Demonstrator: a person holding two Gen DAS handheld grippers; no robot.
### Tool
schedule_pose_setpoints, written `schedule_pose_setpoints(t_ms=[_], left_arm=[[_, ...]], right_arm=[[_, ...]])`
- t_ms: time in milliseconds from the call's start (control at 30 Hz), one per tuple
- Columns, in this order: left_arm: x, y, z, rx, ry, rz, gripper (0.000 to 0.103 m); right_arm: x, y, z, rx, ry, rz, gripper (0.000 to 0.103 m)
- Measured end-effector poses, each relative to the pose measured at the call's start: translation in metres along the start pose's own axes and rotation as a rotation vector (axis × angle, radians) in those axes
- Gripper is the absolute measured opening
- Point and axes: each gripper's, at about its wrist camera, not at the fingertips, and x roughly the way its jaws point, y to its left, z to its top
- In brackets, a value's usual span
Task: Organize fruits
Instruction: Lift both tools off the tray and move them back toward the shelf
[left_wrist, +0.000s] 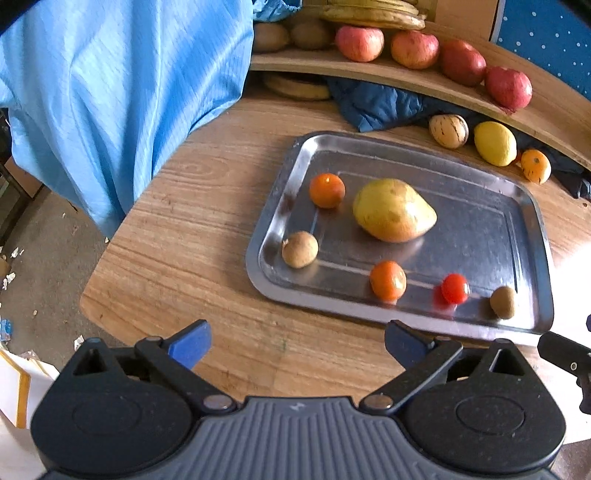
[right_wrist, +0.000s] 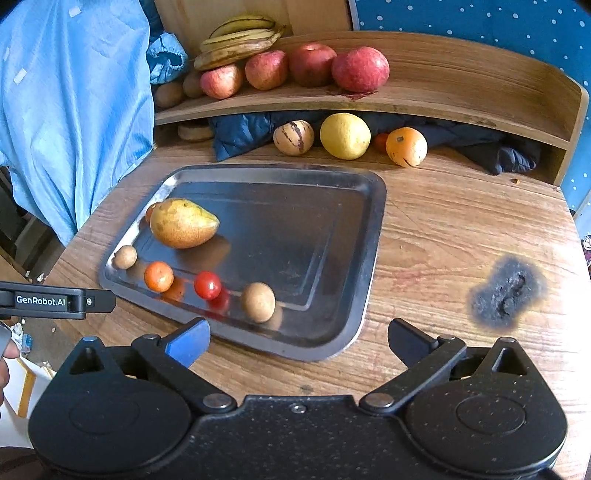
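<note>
With both the left gripper (left_wrist: 297, 345) and right gripper (right_wrist: 298, 343) hanging wide open and empty short of the tray (right_wrist: 373, 236), the right should probably close gently across the brown fruit (right_wrist: 258, 302) at the near rim, since it may roll.

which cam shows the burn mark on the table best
The right wrist view. The dark burn mark lies in full sight on the bare wooden table, to the right of the metal tray. The left wrist view does not show it at all; its right edge is washed out by glare.
</note>
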Motion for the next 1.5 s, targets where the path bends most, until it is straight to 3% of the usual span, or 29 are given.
schedule_pose_setpoints(t_ms=[500,800,1500], left_arm=[[0.017,-0.006,0.054,0.06,-0.035,-0.023,0.102],[0.034,-0.026,0.087,0.157,-0.042,-0.083,0.102],[0.079,-0.058,0.141,0.249,-0.016,-0.222,0.102]], right_arm=[[0.026,-0.008,0.04,0.05,-0.016,-0.017,0.102],[0.042,-0.018,0.059,0.087,-0.021,-0.039,0.102],[0.065,-0.009,0.084,0.083,-0.062,-0.158,0.102]])
